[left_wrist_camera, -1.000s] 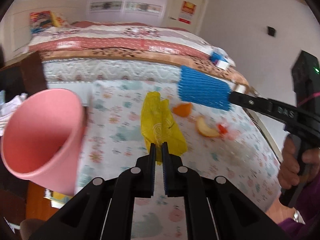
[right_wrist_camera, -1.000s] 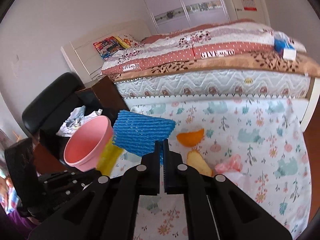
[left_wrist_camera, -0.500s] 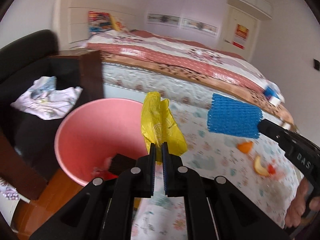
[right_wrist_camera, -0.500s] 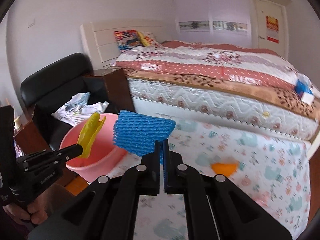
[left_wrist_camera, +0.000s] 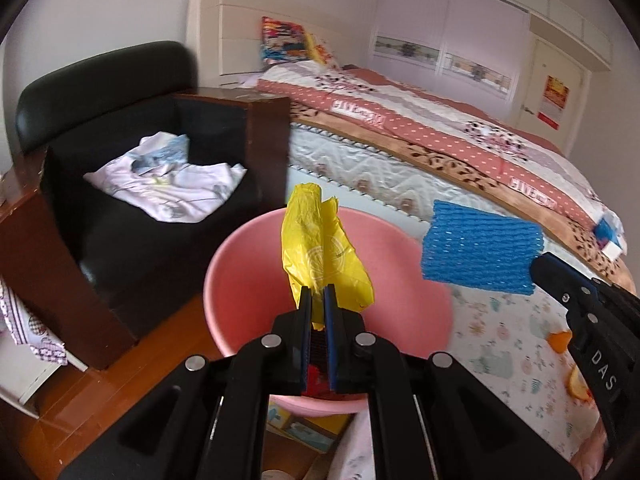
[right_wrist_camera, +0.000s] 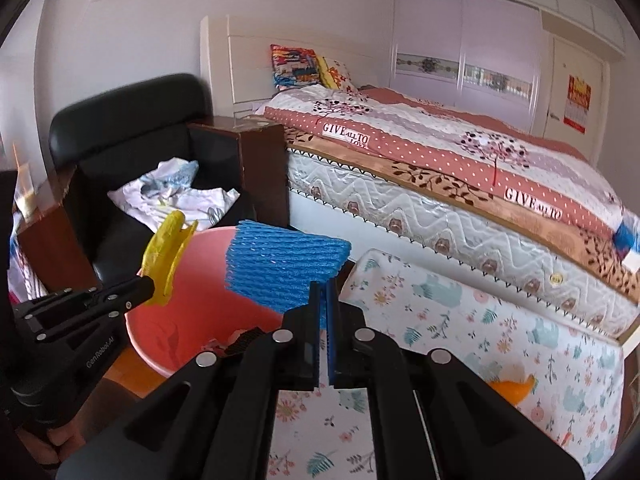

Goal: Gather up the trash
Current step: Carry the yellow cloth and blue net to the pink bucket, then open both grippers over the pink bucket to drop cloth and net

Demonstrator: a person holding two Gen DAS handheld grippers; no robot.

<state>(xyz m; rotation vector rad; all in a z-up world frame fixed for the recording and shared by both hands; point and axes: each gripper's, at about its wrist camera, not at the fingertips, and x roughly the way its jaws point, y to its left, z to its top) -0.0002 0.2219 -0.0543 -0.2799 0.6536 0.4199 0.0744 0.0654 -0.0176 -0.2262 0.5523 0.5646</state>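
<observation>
Holding a yellow plastic bag [left_wrist_camera: 320,256] clenched in the left gripper [left_wrist_camera: 318,304] right over the pink bin [left_wrist_camera: 240,280], gripping blue foam netting [right_wrist_camera: 280,272] in the right gripper [right_wrist_camera: 323,300] beside it, leaving orange peel [right_wrist_camera: 514,388] lying behind on the floral sheet [right_wrist_camera: 440,320].

Crumpled yellow bag [left_wrist_camera: 320,256] and blue foam net [left_wrist_camera: 482,254] held above pink bin [left_wrist_camera: 236,276].

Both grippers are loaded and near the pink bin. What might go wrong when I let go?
The blue foam net in the right gripper sits near the pink plastic bin's rim and may fall outside. The light yellow plastic bag in the left gripper may cling to the pads.
</observation>
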